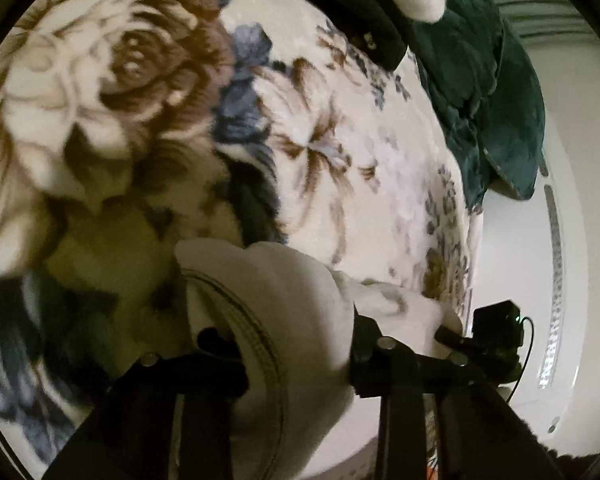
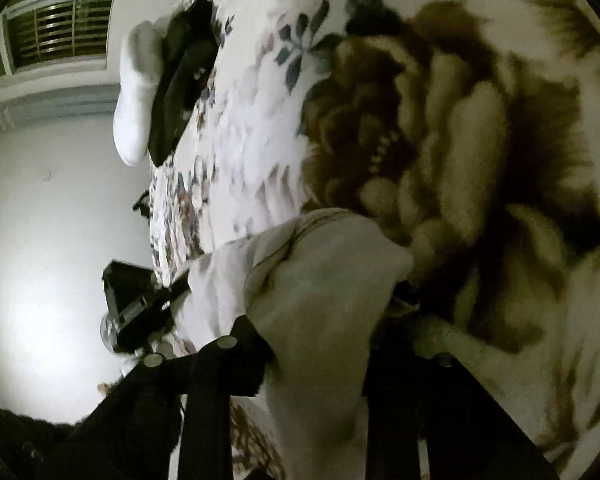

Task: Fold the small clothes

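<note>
Both the left gripper [image 1: 296, 344] and right gripper [image 2: 328, 344] are clenched on one white sock [image 1: 268, 300], stretched between their fingers above the blanket [image 1: 360, 180]. Uneven pulling could slip it free.

A: Is any text, label, brand, number or sign legible in either wrist view?

B: None. The floral blanket [image 1: 340, 152] carries only a printed flower pattern, and the white garment [image 1: 284, 320] shows plain stitching, no lettering.
</note>
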`<state>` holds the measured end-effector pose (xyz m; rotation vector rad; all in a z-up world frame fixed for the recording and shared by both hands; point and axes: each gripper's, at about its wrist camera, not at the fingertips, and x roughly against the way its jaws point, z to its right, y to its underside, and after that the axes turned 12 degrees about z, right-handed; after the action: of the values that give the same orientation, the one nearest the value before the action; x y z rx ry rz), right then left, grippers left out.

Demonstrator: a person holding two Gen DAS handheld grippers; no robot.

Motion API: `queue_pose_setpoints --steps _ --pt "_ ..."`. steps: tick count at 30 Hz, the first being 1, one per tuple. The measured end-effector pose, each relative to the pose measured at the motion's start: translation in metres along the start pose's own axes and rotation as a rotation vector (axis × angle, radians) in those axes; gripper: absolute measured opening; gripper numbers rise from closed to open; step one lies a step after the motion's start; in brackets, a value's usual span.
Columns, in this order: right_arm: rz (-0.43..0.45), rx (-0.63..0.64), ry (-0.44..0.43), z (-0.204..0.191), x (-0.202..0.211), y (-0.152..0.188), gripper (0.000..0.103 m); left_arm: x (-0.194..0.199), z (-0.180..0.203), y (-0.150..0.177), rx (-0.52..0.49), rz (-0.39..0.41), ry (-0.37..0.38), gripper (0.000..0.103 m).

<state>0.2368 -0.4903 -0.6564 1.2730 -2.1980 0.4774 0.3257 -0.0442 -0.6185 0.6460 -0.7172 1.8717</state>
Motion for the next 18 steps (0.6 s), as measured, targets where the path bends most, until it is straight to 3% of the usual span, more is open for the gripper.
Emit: queue_pose_setpoints --steps 4,10,14,18 --pt "0.031 0.038 -0.004 -0.032 0.013 0.002 0.023 0.028 0.012 -0.008 0.015 0.028 0.031 0.027" --pt "0.064 0.147 -0.017 -0.118 0.023 -0.007 0.022 0.094 0.031 -0.048 -0.003 0.113 0.084 0.027" --pt "0.096 0.214 -0.049 -0.195 0.016 -0.032 0.022 0.135 0.045 -0.097 -0.045 0.169 0.087 0.027" --pt "0.126 0.254 -0.053 -0.262 -0.002 -0.07 0.022 0.164 0.062 -0.168 -0.075 0.228 0.093 0.027"
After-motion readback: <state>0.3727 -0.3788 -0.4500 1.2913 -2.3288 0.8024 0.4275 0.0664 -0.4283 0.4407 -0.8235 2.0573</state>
